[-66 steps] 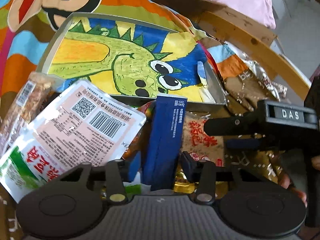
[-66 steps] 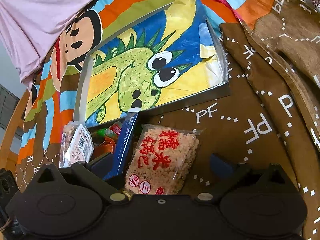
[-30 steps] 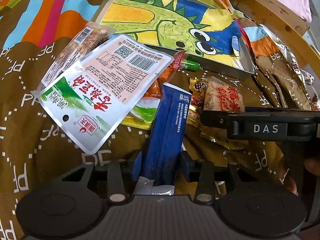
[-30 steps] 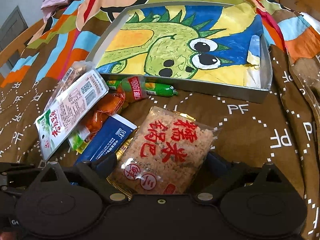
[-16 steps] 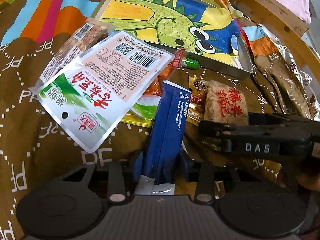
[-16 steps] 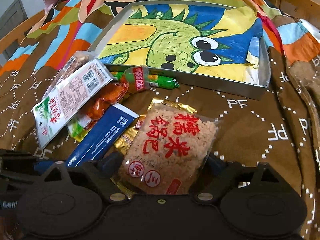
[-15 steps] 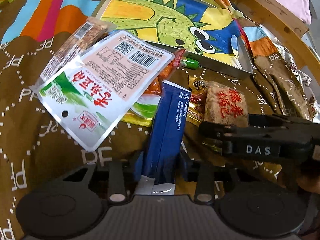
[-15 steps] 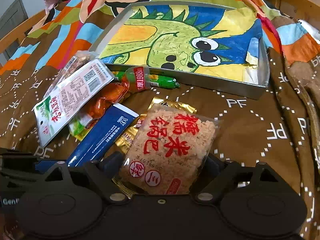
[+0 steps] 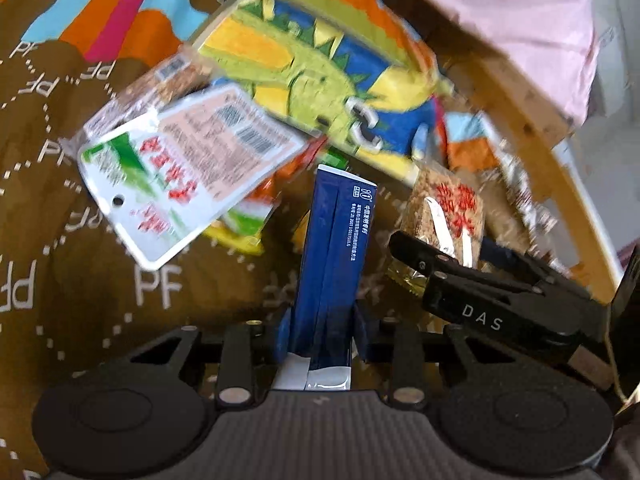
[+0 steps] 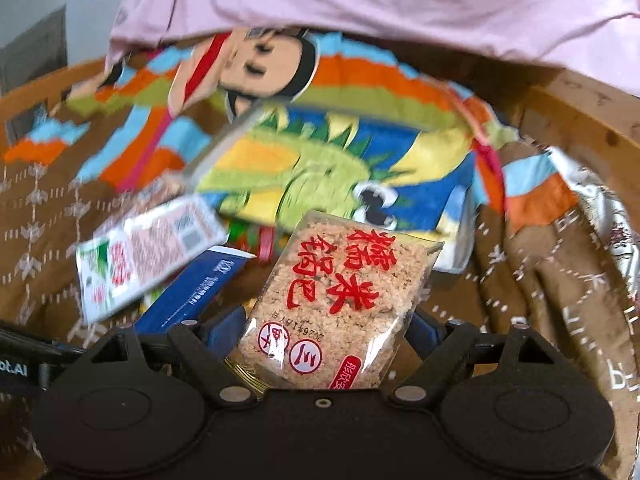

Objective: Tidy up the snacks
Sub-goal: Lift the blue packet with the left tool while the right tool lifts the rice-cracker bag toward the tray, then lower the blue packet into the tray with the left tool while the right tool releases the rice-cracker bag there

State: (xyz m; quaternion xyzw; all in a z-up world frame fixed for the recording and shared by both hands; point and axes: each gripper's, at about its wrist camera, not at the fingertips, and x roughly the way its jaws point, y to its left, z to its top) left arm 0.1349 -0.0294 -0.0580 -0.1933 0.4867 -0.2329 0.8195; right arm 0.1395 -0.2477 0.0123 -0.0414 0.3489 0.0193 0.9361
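Two grippers, each gripping one snack above the brown blanket.

The left gripper (image 9: 322, 322) is clamped on a long blue packet (image 9: 334, 248), which stands up between its fingers. The right gripper (image 10: 326, 326) clasps a clear rice-cracker bag (image 10: 340, 300) with red characters. Beyond them a white-and-green pouch (image 9: 184, 168) lies on other wrappers on the blanket (image 9: 80, 280), just in front of the shallow tray (image 10: 320, 172) with its green dinosaur drawing. A pink cloth (image 10: 360, 4) hangs behind.
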